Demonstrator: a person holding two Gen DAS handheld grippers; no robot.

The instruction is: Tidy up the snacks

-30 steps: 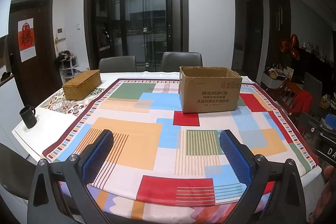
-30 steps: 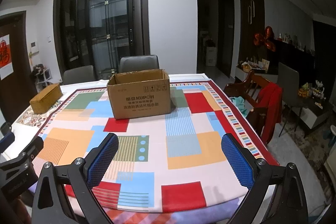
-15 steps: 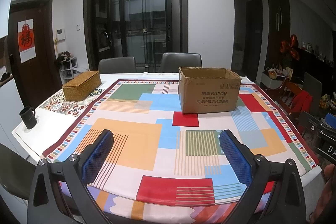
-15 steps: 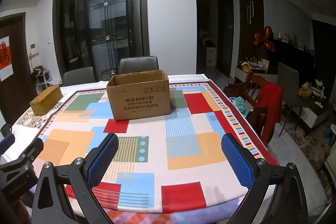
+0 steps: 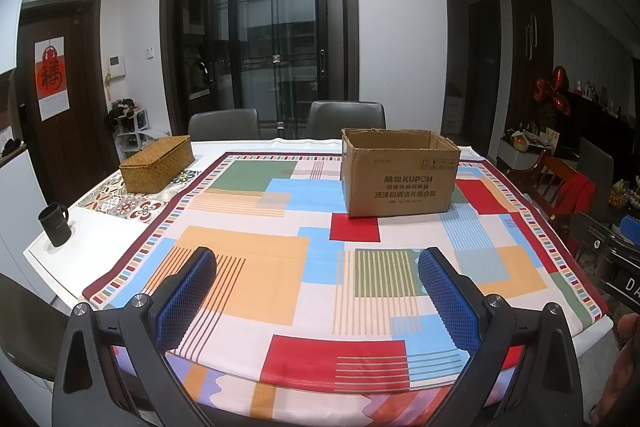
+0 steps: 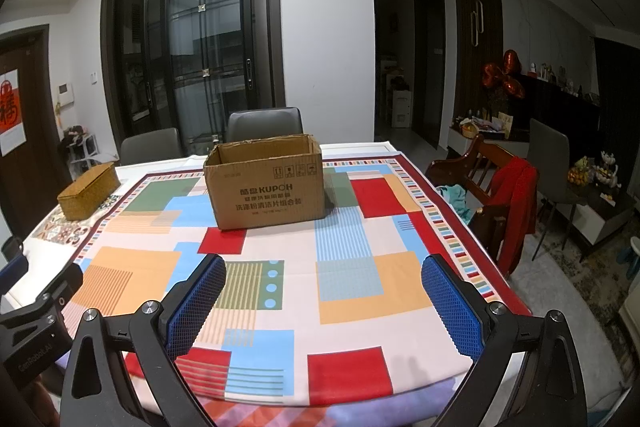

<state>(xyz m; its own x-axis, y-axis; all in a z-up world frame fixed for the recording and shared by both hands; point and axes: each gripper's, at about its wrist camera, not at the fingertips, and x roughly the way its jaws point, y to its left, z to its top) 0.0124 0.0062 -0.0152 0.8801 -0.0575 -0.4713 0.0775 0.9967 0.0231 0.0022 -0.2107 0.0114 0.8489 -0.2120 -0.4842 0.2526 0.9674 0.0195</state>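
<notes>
Cardboard box sits open on the table at 12 o'clock, while left gripper and right gripper hang wide open, holding nothing.

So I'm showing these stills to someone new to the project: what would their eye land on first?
Probably the patchwork-patterned tablecloth covering most of the table, in red, blue, orange and green blocks. Next, the open cardboard box standing upright on its far middle, with the woven basket off at the far left corner. Nearest the cameras, the left gripper and right gripper hover with jaws wide apart, holding nothing.
</notes>
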